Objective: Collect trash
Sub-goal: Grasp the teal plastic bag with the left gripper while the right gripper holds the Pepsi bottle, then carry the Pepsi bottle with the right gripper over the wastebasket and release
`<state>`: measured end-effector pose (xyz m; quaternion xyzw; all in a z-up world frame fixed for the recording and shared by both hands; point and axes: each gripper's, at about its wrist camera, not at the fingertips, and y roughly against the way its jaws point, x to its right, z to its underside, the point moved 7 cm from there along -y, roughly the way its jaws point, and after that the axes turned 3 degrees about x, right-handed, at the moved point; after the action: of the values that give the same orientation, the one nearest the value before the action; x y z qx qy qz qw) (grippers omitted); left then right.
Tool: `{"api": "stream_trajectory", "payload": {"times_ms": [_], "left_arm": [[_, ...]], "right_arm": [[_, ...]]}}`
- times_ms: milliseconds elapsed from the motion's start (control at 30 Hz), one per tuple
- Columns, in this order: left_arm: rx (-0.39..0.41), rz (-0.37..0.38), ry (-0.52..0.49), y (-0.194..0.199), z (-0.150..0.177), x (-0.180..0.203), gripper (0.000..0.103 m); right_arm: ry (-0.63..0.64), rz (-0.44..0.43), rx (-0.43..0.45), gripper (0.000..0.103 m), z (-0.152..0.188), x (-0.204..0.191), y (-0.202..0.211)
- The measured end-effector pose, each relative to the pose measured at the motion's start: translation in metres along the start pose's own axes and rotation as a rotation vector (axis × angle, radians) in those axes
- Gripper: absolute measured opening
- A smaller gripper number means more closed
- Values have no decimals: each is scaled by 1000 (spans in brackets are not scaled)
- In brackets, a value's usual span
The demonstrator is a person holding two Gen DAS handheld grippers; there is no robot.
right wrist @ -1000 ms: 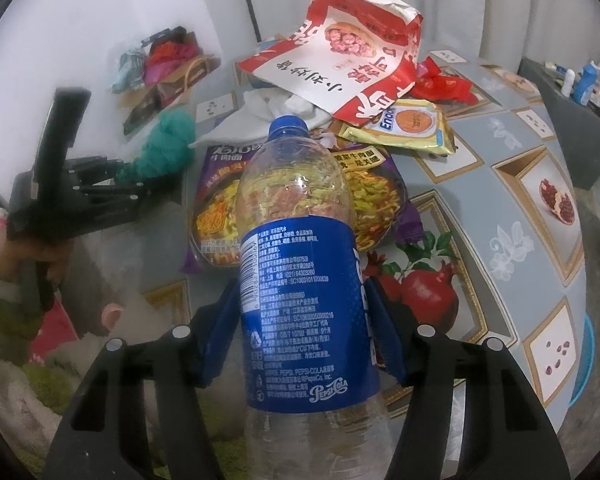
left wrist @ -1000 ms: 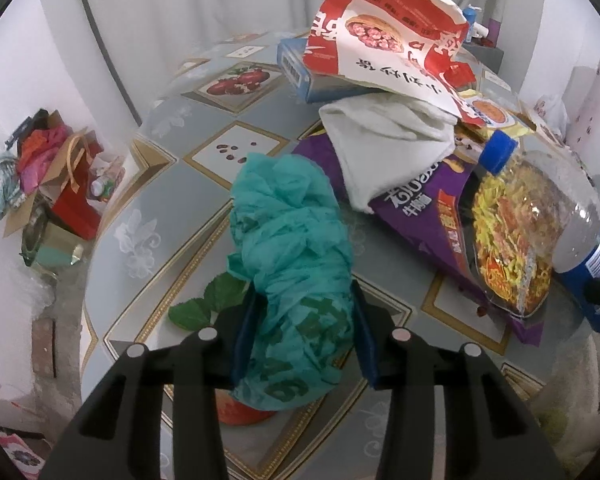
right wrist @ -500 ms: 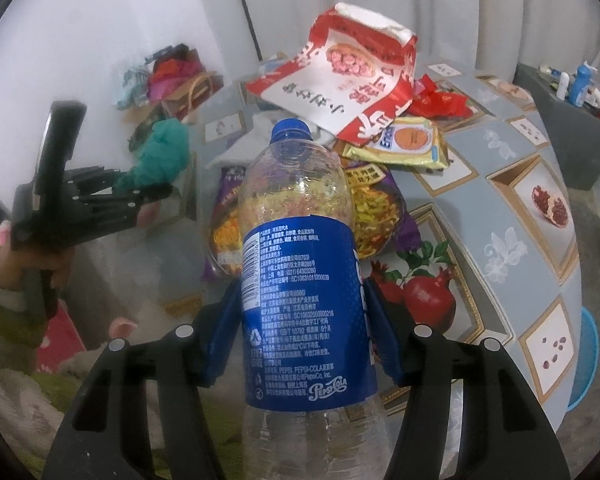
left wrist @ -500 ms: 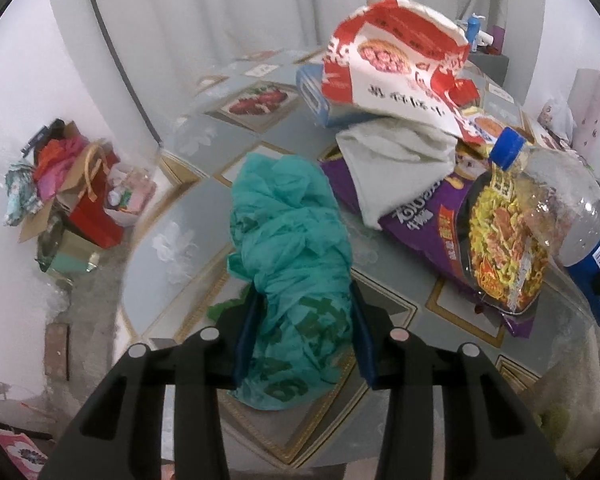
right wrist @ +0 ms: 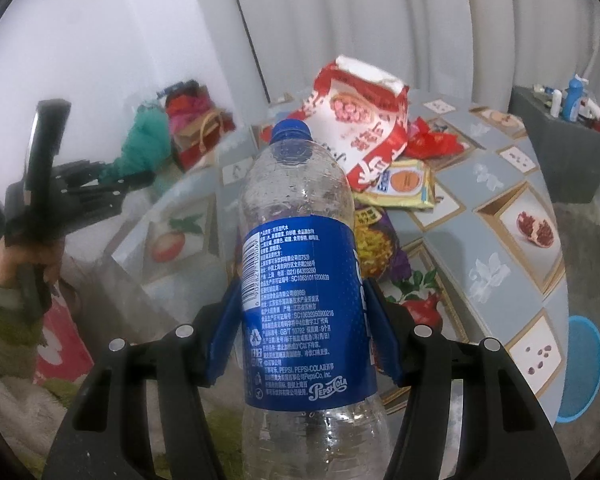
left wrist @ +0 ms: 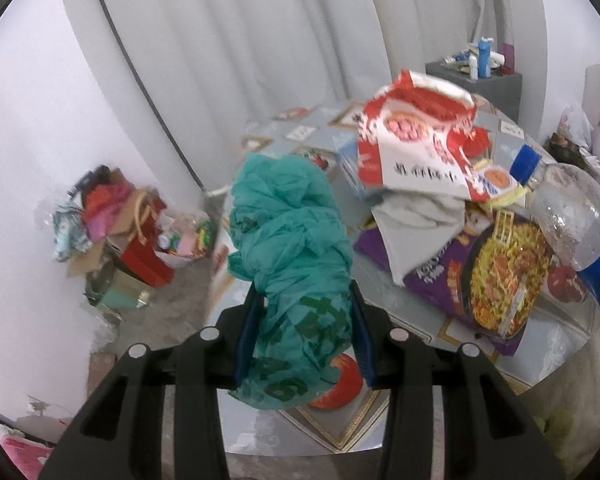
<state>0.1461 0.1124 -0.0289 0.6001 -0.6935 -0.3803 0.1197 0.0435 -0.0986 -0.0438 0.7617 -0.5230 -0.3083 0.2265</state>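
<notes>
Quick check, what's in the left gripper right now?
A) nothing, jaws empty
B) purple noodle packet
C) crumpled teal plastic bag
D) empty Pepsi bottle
C: the left wrist view shows the left gripper with its blue pads pressed on both sides of the teal bag; the Pepsi bottle sits in the right gripper, and the noodle packet lies on the table.
</notes>
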Motion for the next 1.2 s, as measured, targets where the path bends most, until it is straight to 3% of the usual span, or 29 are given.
{"api": "stream_trajectory", "payload": {"times_ms": [133, 233, 433, 633, 800, 1200], "left_arm": [[32, -9, -33, 17, -12, 7, 40], [46, 24, -71, 27, -20, 26, 40], [55, 234, -179, 39, -41, 109, 40], [56, 441, -391, 50, -49, 224, 40], [54, 557, -553, 64, -43, 299, 40], [73, 639, -817, 67, -56, 423, 40]], "right_arm": [[-24, -12, 49, 56, -1, 4, 15], [-53, 0, 79, 56, 4, 15, 29], [-155, 84, 138, 56, 21, 58, 68], [-288, 251, 178, 56, 54, 119, 120], [-394, 349, 189, 56, 81, 155, 147], [-629, 439, 197, 56, 138, 229, 160]]}}
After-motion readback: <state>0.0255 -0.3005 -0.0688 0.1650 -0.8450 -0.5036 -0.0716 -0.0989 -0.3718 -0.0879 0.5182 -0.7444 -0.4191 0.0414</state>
